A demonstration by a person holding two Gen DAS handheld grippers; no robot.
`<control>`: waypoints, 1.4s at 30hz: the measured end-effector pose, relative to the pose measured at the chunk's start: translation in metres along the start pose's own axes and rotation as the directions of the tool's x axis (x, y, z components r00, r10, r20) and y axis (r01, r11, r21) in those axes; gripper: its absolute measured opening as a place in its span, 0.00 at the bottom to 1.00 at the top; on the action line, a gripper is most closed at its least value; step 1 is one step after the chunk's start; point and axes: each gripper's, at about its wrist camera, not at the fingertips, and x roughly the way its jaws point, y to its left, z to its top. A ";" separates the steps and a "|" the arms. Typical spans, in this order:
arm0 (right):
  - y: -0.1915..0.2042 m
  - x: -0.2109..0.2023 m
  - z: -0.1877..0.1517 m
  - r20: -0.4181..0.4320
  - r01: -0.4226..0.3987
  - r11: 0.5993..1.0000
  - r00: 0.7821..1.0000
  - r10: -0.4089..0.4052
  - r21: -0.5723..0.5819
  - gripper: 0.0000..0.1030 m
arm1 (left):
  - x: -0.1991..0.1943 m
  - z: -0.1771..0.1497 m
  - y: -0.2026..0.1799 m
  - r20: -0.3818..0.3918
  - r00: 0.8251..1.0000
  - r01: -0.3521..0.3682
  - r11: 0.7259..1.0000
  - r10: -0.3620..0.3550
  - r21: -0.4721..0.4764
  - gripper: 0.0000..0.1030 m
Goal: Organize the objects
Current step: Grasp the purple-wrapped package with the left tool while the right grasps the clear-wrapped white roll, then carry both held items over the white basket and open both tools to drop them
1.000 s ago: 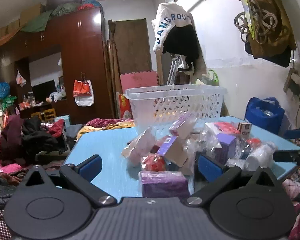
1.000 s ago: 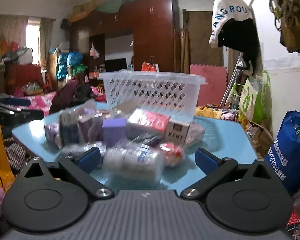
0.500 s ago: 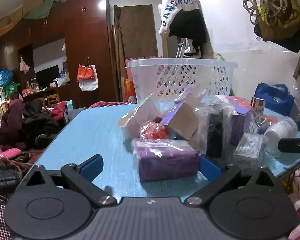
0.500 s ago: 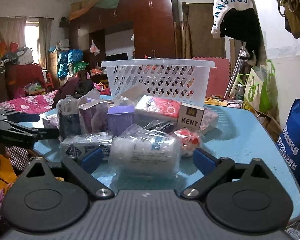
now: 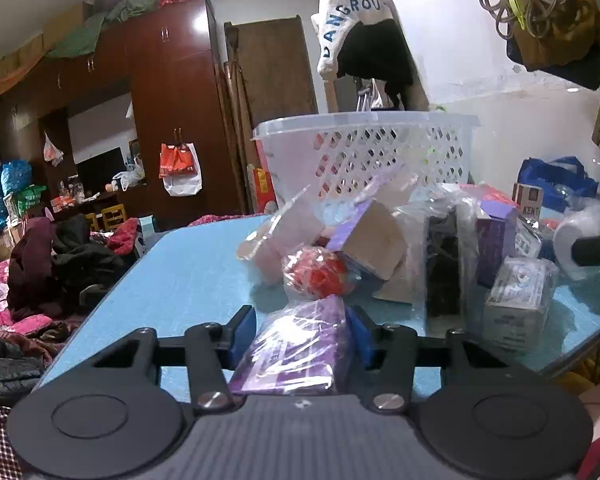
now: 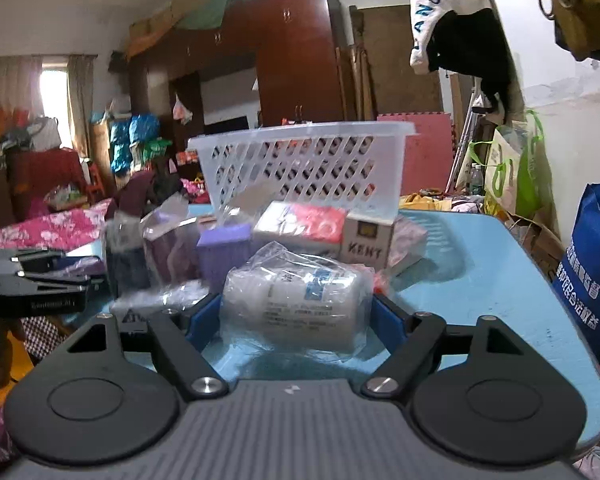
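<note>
A heap of plastic-wrapped goods lies on the blue table [image 5: 188,272] in front of a white lattice basket [image 5: 364,152], which the right wrist view also shows [image 6: 300,160]. My left gripper [image 5: 302,322] is low over the table. Its jaws are closing and the blue pads press both sides of a purple packet [image 5: 300,356] in clear wrap. My right gripper [image 6: 298,312] is also closing, and its pads meet the wrap of a bagged white bottle [image 6: 296,300] lying on its side between them.
Behind the purple packet are a red bagged item [image 5: 320,274] and a cardboard box [image 5: 374,240]. A KENT carton [image 6: 366,244], a purple box [image 6: 224,256] and a red-white pack [image 6: 304,224] crowd behind the bottle. A blue bag [image 6: 592,280] stands beside the table's right edge.
The left gripper sank toward the table and its wide jaws closed onto the purple packet. The right gripper's jaws narrowed from wide open until they met the bagged bottle.
</note>
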 end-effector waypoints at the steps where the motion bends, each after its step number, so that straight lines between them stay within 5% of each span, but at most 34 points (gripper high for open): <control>1: -0.002 -0.001 0.002 0.004 0.003 1.000 1.000 -0.003 0.001 0.79 | 0.000 0.000 0.001 0.008 1.000 -0.004 1.000 0.004 0.001 0.52; 13: -0.009 -0.009 0.026 0.059 0.007 1.000 0.998 -0.007 0.001 0.79 | -0.010 0.028 0.017 0.058 0.998 -0.001 1.000 0.002 -0.023 0.52; 24: -0.025 0.028 0.090 0.084 0.028 1.000 0.996 -0.028 0.011 0.79 | 0.029 0.126 0.020 0.104 0.993 0.055 0.996 -0.047 -0.072 0.52; 36: -0.028 0.093 0.166 0.079 0.099 0.995 0.992 -0.096 -0.034 0.79 | 0.113 0.219 0.007 0.033 0.996 0.084 0.992 -0.081 -0.096 0.52; 42: -0.025 0.140 0.186 -0.024 0.086 0.992 0.996 -0.089 -0.096 0.80 | 0.177 0.236 0.000 -0.126 0.989 0.065 0.994 -0.076 -0.089 0.52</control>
